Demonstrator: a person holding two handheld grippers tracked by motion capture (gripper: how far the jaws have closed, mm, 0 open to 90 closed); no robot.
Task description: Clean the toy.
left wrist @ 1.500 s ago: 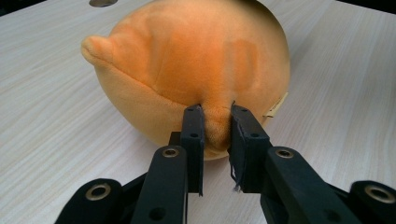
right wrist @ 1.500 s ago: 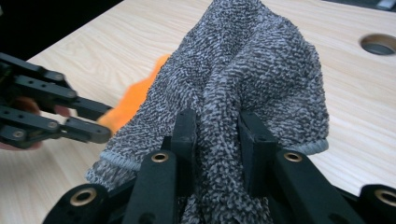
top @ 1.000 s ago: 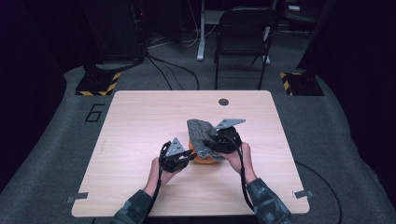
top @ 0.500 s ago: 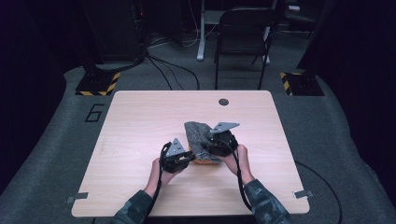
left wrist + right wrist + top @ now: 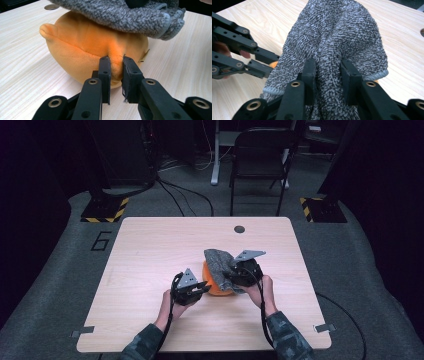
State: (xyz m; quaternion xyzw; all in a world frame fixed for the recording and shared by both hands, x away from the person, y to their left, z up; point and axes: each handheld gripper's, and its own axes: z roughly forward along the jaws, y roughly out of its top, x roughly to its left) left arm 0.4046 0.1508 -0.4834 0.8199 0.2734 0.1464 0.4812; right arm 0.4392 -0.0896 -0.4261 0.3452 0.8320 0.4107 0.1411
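An orange plush toy lies on the table near the front middle. A grey terry cloth is draped over its top. My left gripper is shut on a fold of the orange plush at its near side, seen from above at the toy's left. My right gripper is shut on a bunched ridge of the grey cloth, at the toy's right. The other gripper's black arms show at the left of the right gripper view.
The wooden table has a round cable hole near its far edge. A black chair stands behind the table. Yellow-black striped bases sit on the floor at both far corners.
My right gripper and the grey cloth have shifted slightly toward the near side and lower over the toy. My left gripper has stayed put.
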